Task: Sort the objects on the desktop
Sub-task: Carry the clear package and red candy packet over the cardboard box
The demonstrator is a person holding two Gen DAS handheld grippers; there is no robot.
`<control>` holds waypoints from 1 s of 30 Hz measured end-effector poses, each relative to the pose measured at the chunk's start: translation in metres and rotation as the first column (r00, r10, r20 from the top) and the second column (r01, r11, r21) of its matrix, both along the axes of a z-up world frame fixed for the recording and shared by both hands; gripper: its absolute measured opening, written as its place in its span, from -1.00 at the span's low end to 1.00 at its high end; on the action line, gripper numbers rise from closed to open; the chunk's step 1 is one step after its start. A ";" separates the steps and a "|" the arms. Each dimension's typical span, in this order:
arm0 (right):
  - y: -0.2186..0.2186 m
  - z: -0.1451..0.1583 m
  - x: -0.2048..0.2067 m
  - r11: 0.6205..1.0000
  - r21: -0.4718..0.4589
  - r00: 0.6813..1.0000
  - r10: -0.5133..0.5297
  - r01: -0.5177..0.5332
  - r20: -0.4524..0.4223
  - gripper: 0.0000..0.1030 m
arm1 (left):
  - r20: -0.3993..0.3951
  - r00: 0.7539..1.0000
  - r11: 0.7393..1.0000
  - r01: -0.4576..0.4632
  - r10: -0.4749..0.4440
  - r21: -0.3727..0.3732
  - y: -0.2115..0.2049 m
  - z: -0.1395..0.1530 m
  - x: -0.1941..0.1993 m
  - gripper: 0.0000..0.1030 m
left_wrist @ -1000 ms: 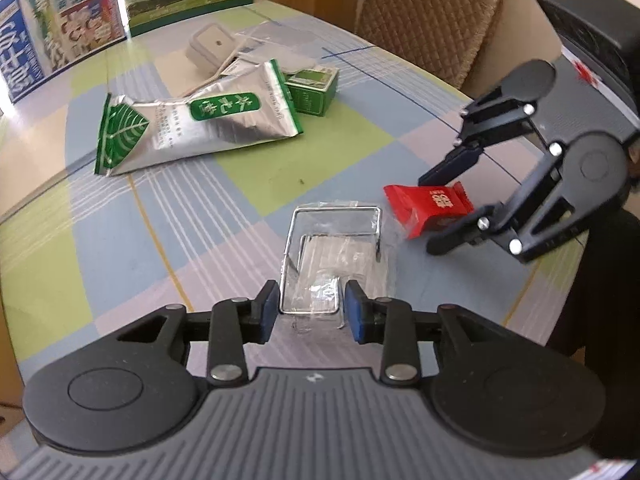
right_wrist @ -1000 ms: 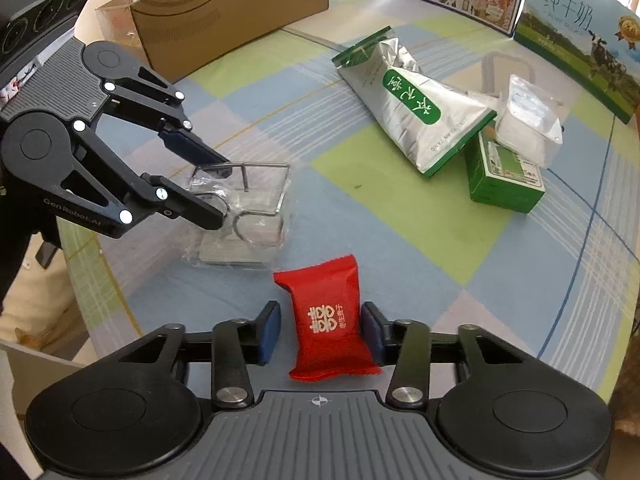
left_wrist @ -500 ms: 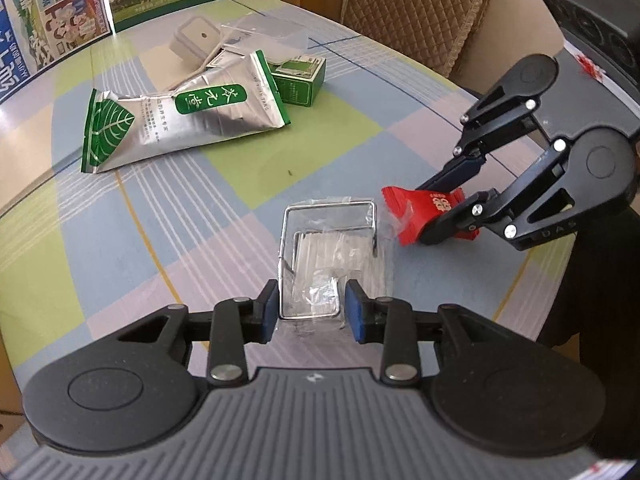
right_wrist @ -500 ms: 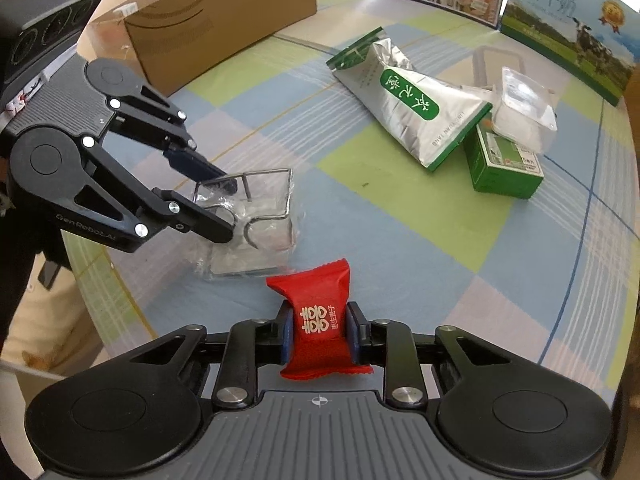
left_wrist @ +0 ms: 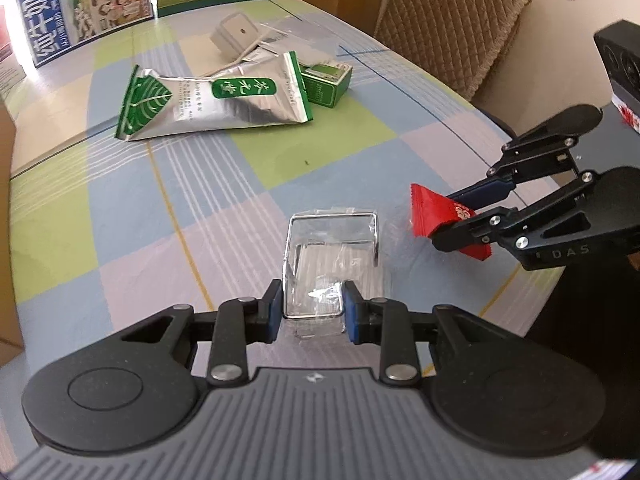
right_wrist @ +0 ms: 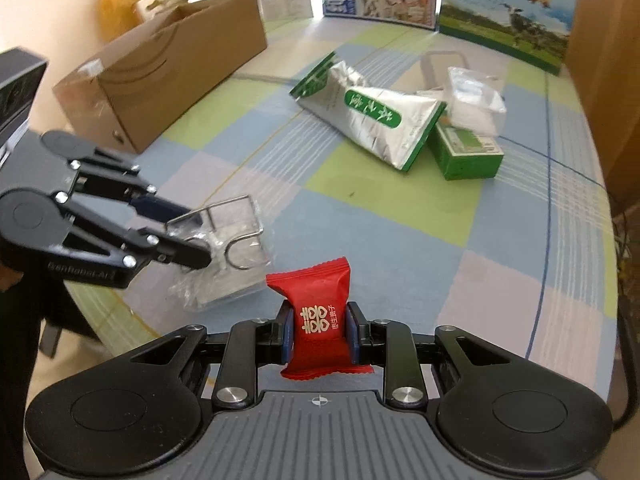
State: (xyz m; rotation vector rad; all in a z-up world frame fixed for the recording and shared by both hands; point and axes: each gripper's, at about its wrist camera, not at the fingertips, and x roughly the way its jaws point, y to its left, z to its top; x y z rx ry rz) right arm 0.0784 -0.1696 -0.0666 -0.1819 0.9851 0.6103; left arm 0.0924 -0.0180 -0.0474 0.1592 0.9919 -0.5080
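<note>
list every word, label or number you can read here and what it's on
"DAS": on the right hand-held gripper, side of its finger link.
"囍": white double-happiness sign on the red candy packet; small characters beside it unreadable.
"纯牛奶": on the blue milk carton.
Silver and green pouch: green oval holds characters, too blurred to read.

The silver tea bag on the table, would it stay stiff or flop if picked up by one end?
The tea bag would probably flop some: its foil looks creased and puffed. It seems light, lying partly propped on the green box. The glossy foil may be slippery.
</note>
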 end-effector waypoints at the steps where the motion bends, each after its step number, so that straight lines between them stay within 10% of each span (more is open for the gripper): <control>1: 0.000 0.003 -0.002 1.000 0.003 1.000 -0.014 0.014 0.004 -0.56 | 0.004 1.000 1.000 -0.008 0.008 -0.001 0.002 0.002 -0.002 -0.50; 30: 0.072 0.075 -0.019 0.999 -0.003 0.988 -0.033 0.034 0.152 -0.55 | 0.166 0.961 0.975 -0.213 0.221 -0.062 0.076 0.087 -0.047 -0.50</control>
